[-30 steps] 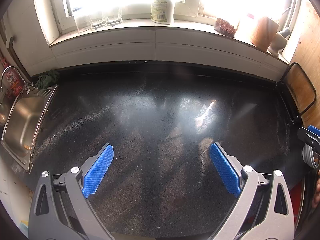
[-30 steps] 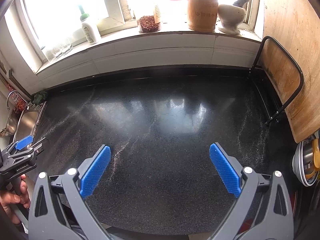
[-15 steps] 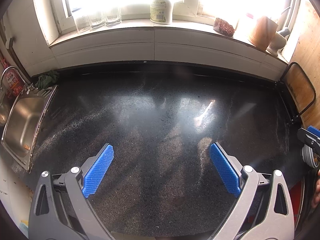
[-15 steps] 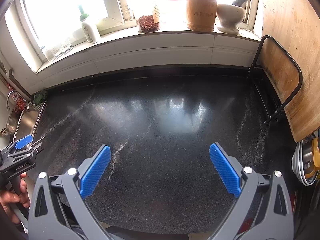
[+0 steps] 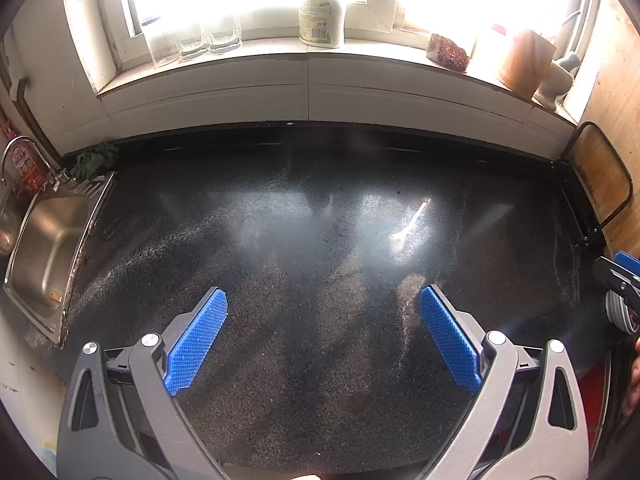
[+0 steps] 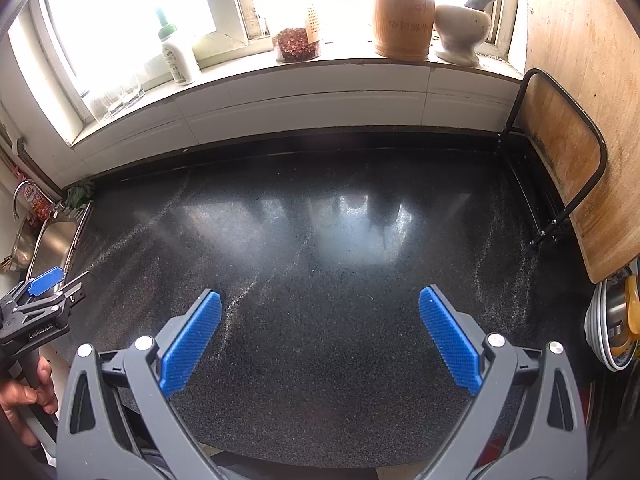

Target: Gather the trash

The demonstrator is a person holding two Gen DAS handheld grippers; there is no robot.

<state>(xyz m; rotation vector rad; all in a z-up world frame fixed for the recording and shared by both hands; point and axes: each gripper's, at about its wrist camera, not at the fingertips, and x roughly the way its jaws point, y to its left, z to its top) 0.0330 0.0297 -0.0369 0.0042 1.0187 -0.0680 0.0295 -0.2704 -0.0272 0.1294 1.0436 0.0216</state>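
Note:
My left gripper (image 5: 322, 300) is open and empty, held above a black speckled countertop (image 5: 320, 240). My right gripper (image 6: 320, 300) is open and empty too, above the same countertop (image 6: 340, 260). The left gripper also shows at the left edge of the right wrist view (image 6: 44, 292), and the right gripper at the right edge of the left wrist view (image 5: 618, 276). No loose trash shows on the counter in either view.
A steel sink (image 5: 44, 248) lies at the left with a green cloth (image 5: 94, 160) at its corner. The windowsill holds a bottle (image 5: 322, 16), glasses (image 5: 192, 40), a jar (image 6: 296, 44), a wooden holder (image 6: 404, 16) and a mortar (image 6: 460, 32). A cutting board in a rack (image 6: 560, 152) and stacked bowls (image 6: 612, 320) are at the right.

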